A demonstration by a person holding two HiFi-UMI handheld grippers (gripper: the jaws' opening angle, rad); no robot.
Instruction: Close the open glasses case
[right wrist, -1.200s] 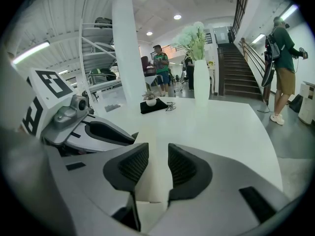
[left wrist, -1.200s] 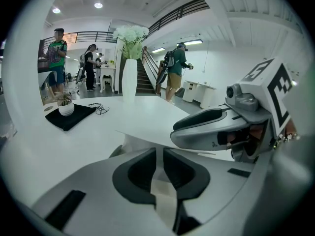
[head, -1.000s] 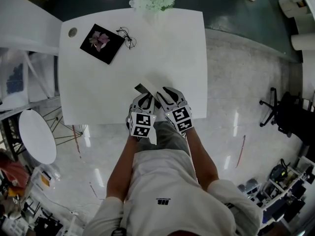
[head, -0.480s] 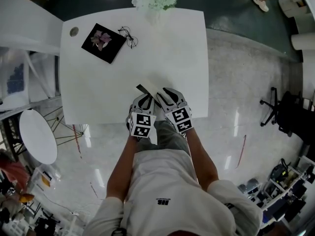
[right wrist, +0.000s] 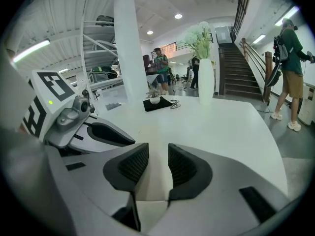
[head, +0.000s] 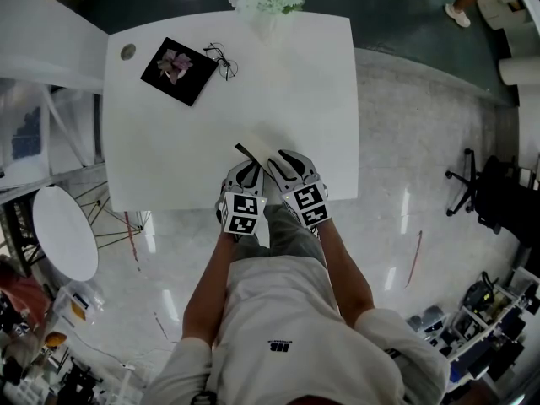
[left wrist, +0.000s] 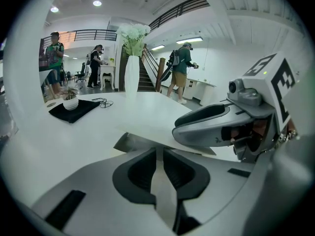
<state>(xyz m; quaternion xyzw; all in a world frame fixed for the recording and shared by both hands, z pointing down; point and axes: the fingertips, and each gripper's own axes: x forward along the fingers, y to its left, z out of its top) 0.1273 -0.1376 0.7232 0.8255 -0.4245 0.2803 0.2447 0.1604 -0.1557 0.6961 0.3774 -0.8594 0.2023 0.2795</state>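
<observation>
The white table carried the open glasses case near its lower edge at frame centre, its long axis slanting from upper left to lower right. The left gripper and right gripper both pinched its pale flap. At upper left, glasses lay beside a black mat bearing a small pot with a plant in it.

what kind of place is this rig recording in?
Probably an open-plan office or lab atrium: a staircase to an upper level, a polished floor with an office chair, and people standing beyond the white table.
</observation>
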